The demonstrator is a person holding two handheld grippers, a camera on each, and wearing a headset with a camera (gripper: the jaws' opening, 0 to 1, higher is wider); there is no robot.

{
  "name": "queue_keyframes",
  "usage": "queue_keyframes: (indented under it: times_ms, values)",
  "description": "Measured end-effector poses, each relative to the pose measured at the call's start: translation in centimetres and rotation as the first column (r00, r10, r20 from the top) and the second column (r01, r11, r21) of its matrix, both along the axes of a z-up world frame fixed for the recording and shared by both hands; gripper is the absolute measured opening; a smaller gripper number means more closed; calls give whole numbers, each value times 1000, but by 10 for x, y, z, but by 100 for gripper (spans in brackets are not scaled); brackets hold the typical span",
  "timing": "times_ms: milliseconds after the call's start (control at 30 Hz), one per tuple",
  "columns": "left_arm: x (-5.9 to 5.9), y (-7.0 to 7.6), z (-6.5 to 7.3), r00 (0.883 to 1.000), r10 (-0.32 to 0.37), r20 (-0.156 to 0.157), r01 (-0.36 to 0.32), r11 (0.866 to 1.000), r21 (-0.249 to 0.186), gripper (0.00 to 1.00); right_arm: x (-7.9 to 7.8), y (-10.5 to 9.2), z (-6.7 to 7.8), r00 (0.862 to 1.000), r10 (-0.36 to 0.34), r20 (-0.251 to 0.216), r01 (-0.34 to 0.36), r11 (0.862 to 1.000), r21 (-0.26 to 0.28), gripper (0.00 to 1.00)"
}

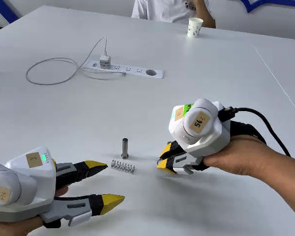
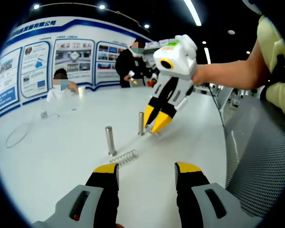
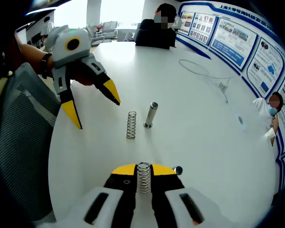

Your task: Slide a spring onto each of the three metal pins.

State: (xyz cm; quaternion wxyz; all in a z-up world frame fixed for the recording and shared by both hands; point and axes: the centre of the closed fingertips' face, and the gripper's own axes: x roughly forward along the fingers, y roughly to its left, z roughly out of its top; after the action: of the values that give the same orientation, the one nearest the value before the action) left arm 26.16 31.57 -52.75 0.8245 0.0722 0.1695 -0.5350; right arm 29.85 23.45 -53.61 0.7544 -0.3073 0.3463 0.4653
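Springs come first: one spring [image 3: 143, 176] stands pinched between the yellow jaws of my right gripper [image 3: 143, 167], which are narrowed onto it at the bottom centre of the right gripper view. Just beside the right jaw tip there, the round top of a second pin [image 3: 178, 169] peeks out. In the left gripper view this gripper hangs right of centre, tips angled down at that pin's foot; I cannot tell whether the spring touches the pin.

A loose spring [image 1: 123, 166] lies flat on the white table [image 1: 64, 113], a little below the middle of the head view. An upright pin [image 1: 125, 147] stands just above it in the frame, close by, with a thin strip of table between the two. This pin is bare metal with a small flange at its base.

My left gripper [image 1: 105, 182] sits in the lower left corner of the head view, held in my hand, jaws spread wide and pointing right toward the loose spring without reaching it.

Farther back, in the upper left part of the head view, a power strip [image 1: 130, 71] lies on the table with a white charger [image 1: 104, 61] plugged in and its cable [image 1: 44, 66] looped off to the left. A paper cup [image 1: 194, 27] stands near the top edge, in front of a seated person [image 1: 167, 10].
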Motion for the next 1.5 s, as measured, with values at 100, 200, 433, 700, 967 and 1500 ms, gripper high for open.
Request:
queue_keyframes:
  times_ms: [100,200,433,700,967,1500]
  values:
    - [-1,-1,1,1000,-4,2,4,1000,3,48,-1,-2,2,1000,-12,4,12,1000,10,12]
    - [-1,0,2,1000,-8,3,8,1000,6,48,-2,-4,4,1000,-24,8,24,1000,19,12]
    - [0,-1,3,1000,-15,10,15,1000,11,48,-3,-10,9,998,-54,17,53,998,42,12]
    - [0,-4,3,1000,-25,14,25,1000,15,48,-3,-15,11,996,-86,22,85,994,64,12]
    - [0,-4,4,999,-28,15,28,999,20,48,-3,-18,12,994,-109,22,107,991,83,12]
    - [-1,-6,5,999,-34,16,34,999,23,48,-6,-23,18,989,-148,8,146,982,117,12]
